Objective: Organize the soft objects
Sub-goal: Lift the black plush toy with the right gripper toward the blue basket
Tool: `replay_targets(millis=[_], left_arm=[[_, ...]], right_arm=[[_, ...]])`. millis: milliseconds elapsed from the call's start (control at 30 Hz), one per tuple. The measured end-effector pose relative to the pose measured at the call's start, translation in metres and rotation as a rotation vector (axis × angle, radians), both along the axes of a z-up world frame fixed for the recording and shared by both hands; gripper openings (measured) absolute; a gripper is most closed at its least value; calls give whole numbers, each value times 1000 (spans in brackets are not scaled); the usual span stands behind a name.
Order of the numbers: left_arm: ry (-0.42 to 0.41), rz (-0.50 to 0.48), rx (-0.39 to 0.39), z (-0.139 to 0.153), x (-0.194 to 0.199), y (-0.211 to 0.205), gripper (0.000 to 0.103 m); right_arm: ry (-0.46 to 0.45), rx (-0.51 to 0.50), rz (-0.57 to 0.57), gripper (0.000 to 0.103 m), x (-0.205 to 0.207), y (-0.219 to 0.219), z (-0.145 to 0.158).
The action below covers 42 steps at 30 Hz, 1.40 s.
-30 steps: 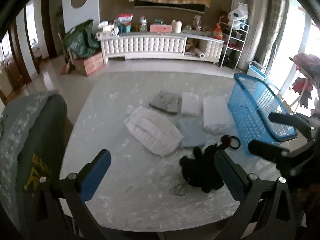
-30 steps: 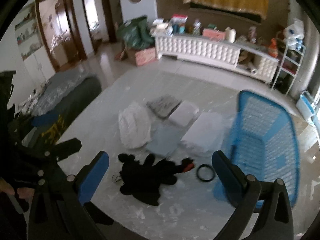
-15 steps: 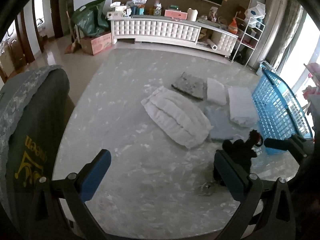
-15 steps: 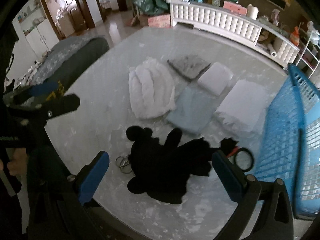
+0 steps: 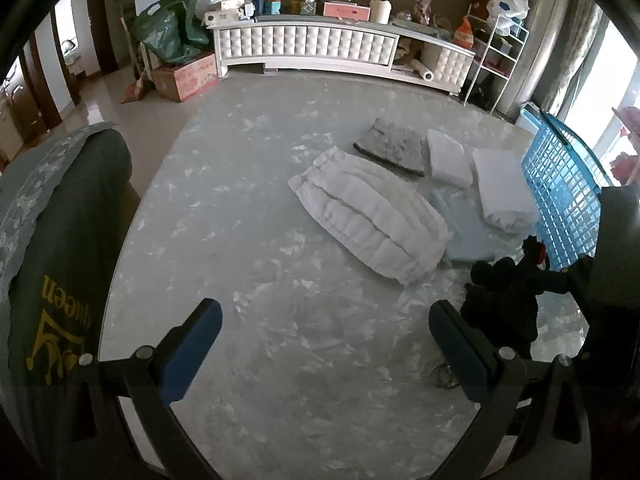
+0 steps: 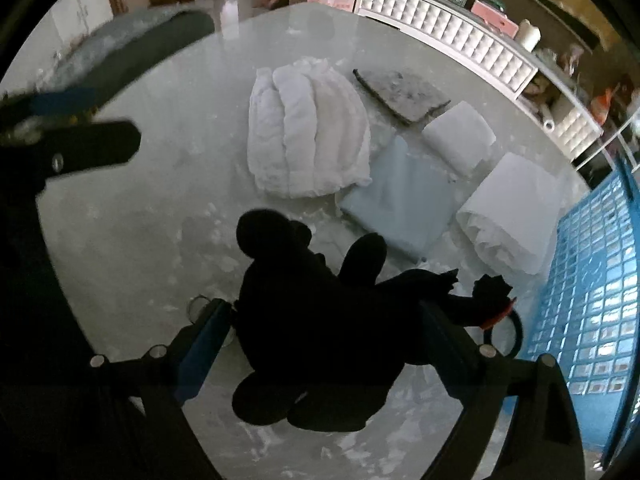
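Right wrist view: right gripper closing around black plush on table; left gripper spread, empty.

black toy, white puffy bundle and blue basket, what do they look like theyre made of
Black toy: looks like plush fabric, matte and light-absorbing, with rounded stuffed limbs; too dark to show the pile.
White puffy bundle: seemingly quilted padded cloth, soft matte, with stitched ridges.
Blue basket: likely moulded plastic, a stiff open grid with a slight sheen.
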<state>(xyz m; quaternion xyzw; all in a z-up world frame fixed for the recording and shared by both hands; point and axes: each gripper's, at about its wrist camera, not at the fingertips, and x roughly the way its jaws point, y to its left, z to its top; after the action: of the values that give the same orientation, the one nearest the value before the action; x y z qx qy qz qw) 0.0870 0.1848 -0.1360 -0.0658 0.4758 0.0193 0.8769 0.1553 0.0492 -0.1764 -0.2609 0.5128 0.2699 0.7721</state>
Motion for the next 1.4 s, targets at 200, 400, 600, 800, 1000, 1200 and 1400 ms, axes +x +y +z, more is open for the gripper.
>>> replay_targets(millis=[200,400,600,800,1000,1200,1400], left_arm=[[7,-8,-2,-6,5,6,103],[1,-12,-2,0,6,5,103],[-24,-35,13,15,2,-9,103],[-45,-43,13,29,-1,-21,103],[-60,-60,11,43,0,-32,103],[-68,-74,28,53,4,-42,103],[-73,-69,39,60,10,-45,103]], right_arm=[[-36,5,-11,80,-8,-6,2],[-6,85,-20,47,-14,-9,5],[20,147,-58,45,-6,-19,18],[-6,237,-79,45,-6,-38,58],[-43,290,-74,45,-9,-50,92],[-72,337,-73,46,2,-65,122],[-123,382,-75,46,14,-82,155]])
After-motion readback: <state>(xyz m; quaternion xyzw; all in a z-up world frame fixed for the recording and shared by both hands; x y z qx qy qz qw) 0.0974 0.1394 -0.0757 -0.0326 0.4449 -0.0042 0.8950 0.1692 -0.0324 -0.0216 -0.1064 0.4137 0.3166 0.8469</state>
